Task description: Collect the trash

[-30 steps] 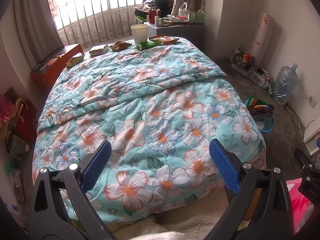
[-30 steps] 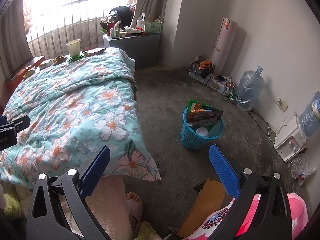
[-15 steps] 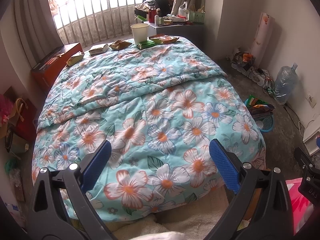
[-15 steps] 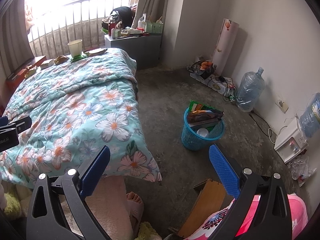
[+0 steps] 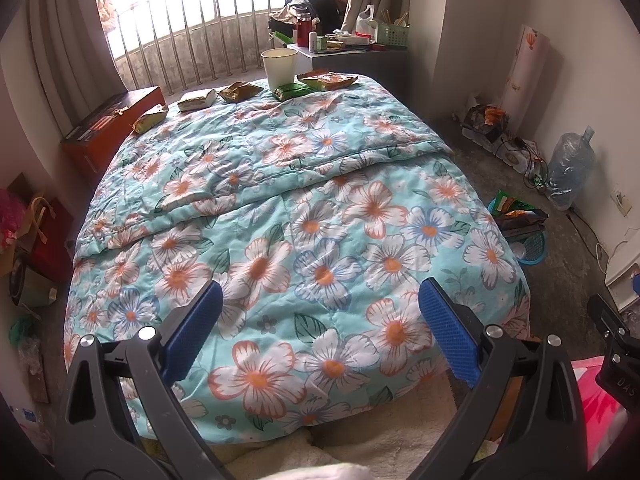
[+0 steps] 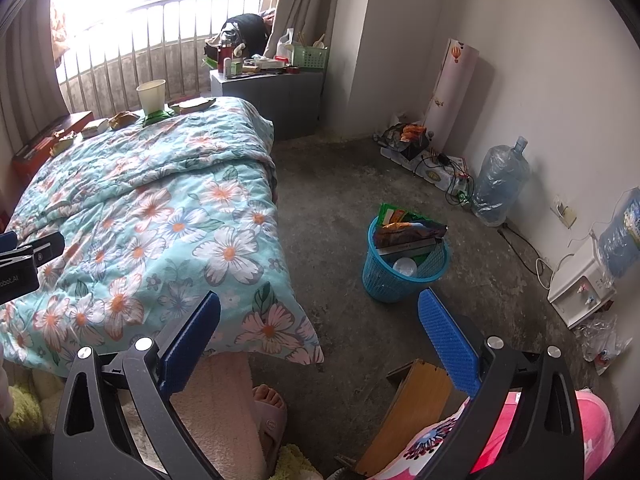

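right hand-held gripper: "DAS" | left hand-held gripper: "obot.AI"

Your bed lies straight ahead at twelve o'clock, with the cup and snack packets lined along its far edge. At two o'clock, on the floor right of the bed, stands the bin holding wrappers.

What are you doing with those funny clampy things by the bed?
A person holds a gripper in each hand, and both the left gripper and the right gripper are open and empty. Snack wrappers and a paper cup sit at the far end of the flowery bed. A blue trash basket on the floor already holds some wrappers. Nothing is picked up yet.
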The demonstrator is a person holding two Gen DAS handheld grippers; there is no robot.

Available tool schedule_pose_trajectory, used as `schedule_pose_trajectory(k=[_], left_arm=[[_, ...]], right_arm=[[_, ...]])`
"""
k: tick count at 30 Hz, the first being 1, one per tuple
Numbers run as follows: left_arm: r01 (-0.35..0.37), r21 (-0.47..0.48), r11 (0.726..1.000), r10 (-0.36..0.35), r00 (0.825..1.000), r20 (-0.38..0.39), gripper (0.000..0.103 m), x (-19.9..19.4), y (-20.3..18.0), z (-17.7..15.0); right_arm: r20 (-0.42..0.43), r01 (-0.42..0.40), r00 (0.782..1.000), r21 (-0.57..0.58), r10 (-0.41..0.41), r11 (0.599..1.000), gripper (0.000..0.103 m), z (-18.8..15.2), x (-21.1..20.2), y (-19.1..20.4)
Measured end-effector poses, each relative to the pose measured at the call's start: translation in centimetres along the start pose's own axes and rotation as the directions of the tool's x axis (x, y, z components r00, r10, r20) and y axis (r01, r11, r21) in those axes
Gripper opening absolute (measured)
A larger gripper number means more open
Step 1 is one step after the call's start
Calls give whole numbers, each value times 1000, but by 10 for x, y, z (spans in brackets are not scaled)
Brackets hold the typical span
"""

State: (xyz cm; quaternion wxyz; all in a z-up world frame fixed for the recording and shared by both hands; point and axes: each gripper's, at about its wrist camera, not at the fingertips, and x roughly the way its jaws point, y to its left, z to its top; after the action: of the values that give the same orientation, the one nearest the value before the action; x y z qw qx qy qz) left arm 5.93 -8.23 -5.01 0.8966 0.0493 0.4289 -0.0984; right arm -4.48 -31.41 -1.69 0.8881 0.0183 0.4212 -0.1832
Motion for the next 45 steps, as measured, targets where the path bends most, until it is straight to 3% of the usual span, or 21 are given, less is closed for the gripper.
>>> schedule_pose_trajectory(k=[45], left_arm=[[2,-1,1000,-2,1000,-2,94,0,2,-1]], right_arm=[[7,-7,1000,-11,7,1000,96,3,-1,8]])
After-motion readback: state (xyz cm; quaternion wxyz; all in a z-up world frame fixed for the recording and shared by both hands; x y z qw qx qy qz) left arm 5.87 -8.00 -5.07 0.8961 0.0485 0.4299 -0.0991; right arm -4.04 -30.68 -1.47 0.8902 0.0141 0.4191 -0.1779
